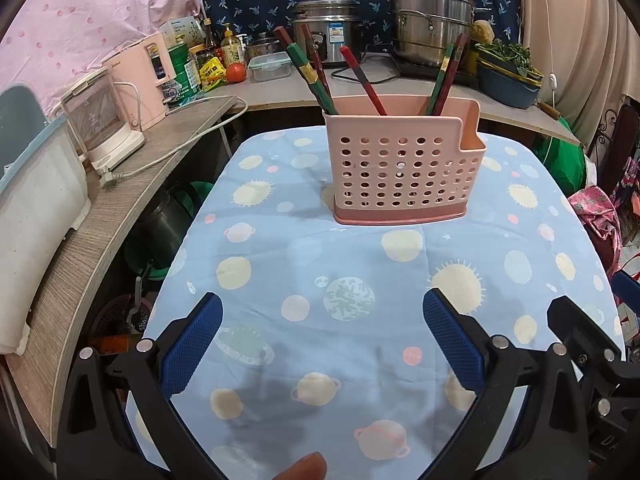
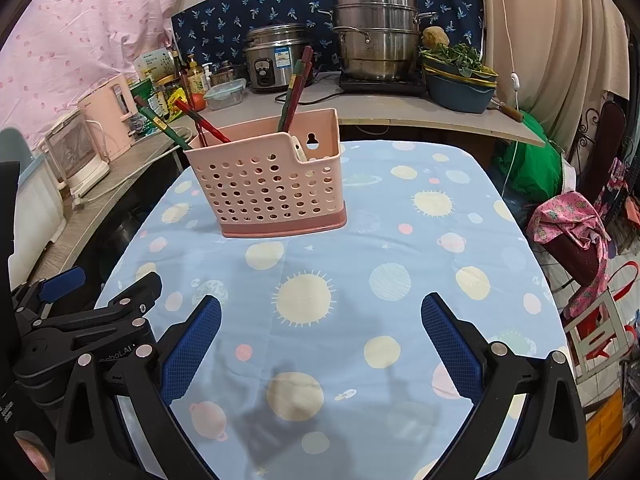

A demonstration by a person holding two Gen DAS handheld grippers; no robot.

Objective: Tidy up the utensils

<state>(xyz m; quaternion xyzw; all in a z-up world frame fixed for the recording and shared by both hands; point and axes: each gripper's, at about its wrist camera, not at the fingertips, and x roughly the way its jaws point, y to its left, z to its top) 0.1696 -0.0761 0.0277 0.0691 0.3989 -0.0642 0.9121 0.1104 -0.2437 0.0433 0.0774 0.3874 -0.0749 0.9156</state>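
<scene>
Two grippers hang side by side over the near end of a table (image 1: 360,360) covered in a blue cloth printed with suns and planets. The left gripper (image 1: 322,344) has its blue-padded fingers (image 1: 192,344) spread wide with nothing between them, and the right gripper (image 2: 320,346) is spread the same way, also empty. Toward the far end of the table stands a pink perforated holder (image 1: 404,160), upright on the cloth, well apart from both grippers. Several red and green chopsticks (image 1: 362,80) stick out of its top, leaning left and right. Beyond it, a counter carries a rice cooker (image 2: 274,58) and a steel pot (image 2: 378,34).
</scene>
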